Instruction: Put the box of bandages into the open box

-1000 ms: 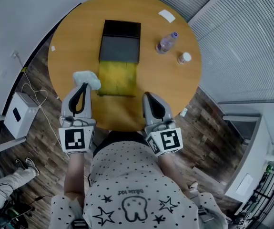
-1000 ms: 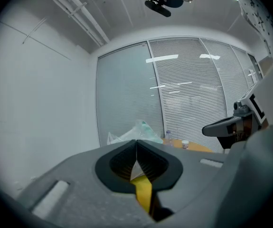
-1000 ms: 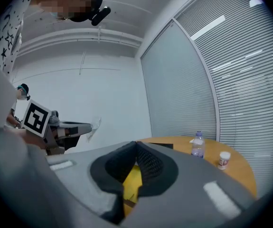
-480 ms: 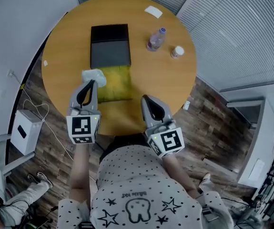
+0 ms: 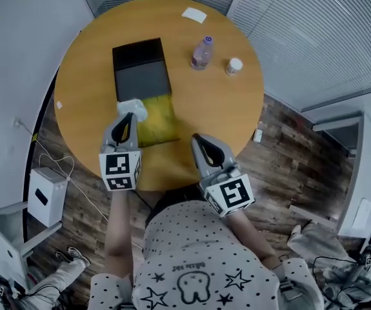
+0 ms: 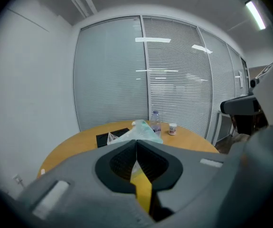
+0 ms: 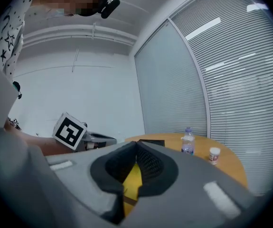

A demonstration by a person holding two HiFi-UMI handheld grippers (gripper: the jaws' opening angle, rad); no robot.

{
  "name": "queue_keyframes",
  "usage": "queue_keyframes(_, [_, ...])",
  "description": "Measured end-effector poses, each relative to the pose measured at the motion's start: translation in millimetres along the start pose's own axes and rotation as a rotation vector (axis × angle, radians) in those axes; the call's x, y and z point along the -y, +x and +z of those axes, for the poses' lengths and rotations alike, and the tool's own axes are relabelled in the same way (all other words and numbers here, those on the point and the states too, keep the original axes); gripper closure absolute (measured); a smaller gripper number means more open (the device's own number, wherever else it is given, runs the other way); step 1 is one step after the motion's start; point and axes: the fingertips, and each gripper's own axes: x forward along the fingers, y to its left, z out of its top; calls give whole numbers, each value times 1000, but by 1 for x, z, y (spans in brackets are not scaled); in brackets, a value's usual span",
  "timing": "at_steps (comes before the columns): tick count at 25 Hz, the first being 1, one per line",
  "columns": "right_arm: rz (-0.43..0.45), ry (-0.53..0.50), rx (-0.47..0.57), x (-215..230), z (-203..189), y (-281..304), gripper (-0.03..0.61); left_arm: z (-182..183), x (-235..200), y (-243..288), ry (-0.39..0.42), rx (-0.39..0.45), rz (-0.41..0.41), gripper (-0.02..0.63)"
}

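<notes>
Bandages: the box of bandages (image 5: 133,108), pale and in a clear wrapper, is pinched at the tip of the left gripper (image 5: 128,117). It sits just at the near-left corner of the open box (image 5: 140,70), not inside it.
Left gripper: its jaws are clamped tight on the wrapper's edge, and the pack juts out beyond the tips.
Right gripper (image 5: 199,138): its jaws are pressed together with nothing between them. It hovers over the near edge of the table (image 5: 224,108), well apart from the pack.
Open box: black with a grey inside, it lies left of the table's middle and looks empty.
Yellow panel (image 5: 160,118): it lies flat against the open box's near side. Whether it is a flap of that box or a separate sheet cannot be told.
Other things: a bottle (image 5: 201,51) and a small white jar (image 5: 235,65) stand toward the far right edge, and a white card (image 5: 194,15) lies at the far edge. All are clear of the route.
Done: the pack is gripped and appears to be off the table, at the box's threshold.
Left to do: by the look of it, carry the pack over the grey opening, lower it in and let go. The thin hold on the wrapper could slip.
</notes>
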Motion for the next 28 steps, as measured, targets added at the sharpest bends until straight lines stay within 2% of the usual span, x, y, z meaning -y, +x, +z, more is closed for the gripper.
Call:
queue_keyframes(19, [-12, 12, -32, 7, -9, 3, 574, -72, 20, 50, -17, -192, -68, 601])
queue_keyframes(28, [-24, 24, -47, 15, -13, 4, 574, -103, 32, 68, -15, -310, -120, 601])
